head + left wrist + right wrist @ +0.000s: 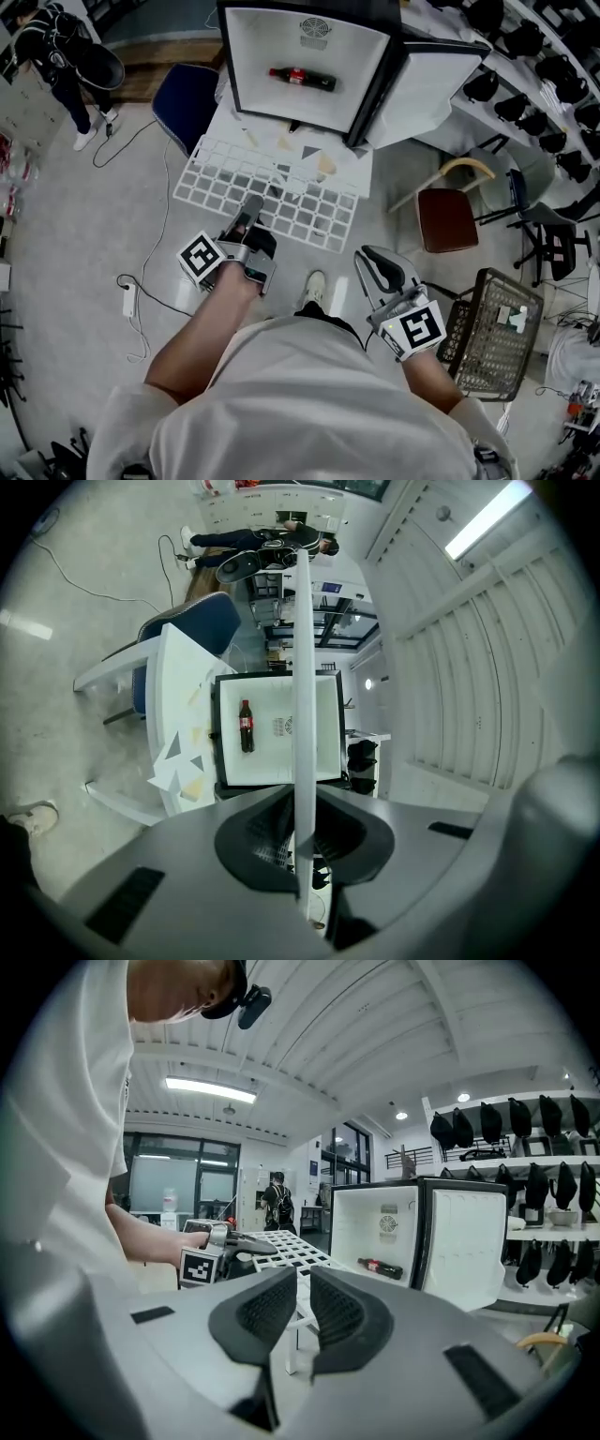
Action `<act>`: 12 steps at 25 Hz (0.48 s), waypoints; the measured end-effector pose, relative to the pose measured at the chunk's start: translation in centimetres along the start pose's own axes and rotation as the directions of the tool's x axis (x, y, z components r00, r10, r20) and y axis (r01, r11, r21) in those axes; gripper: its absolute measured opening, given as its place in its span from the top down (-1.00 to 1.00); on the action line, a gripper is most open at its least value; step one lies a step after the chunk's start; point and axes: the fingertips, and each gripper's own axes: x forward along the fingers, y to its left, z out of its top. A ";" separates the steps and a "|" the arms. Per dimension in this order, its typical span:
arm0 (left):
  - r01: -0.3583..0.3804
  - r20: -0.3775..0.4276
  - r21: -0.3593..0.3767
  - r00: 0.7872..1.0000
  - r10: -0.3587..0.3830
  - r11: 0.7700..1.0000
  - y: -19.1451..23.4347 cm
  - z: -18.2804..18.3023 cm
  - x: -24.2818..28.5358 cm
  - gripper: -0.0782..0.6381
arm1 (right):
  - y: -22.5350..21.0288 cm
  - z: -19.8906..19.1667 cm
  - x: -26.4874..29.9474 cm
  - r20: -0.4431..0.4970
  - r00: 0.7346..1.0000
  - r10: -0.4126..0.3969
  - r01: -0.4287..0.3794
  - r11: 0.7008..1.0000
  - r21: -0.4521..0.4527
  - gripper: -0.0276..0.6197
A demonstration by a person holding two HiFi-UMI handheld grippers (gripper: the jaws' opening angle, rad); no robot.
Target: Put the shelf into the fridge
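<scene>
The left gripper [251,208] has its jaws pinching the near edge of the white grid shelf [281,192], holding it flat and level in front of the open fridge [253,56], probably so it can slide straight in above the cola bottle [302,79] lying inside. The right gripper [375,262] hangs back near the person's body, its jaws drawn almost together on nothing, seemingly kept free to steady the shelf.
</scene>
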 end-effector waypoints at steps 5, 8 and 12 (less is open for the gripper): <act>-0.005 0.055 0.011 0.998 0.004 1.000 -0.1 1.2 5.2 0.68 | -6.6 0.8 2.6 0.016 0.999 0.049 -0.048 0.999 -0.023 0.74; 0.001 0.086 -0.007 0.996 -0.001 1.000 0.2 1.9 7.8 0.68 | -9.9 0.4 3.2 0.019 0.998 0.060 -0.060 0.998 -0.022 0.75; 0.014 0.107 -0.017 0.994 -0.012 1.000 0.7 2.9 11.2 0.68 | -13.3 -1.1 4.4 0.002 0.998 0.069 -0.069 0.998 0.007 0.74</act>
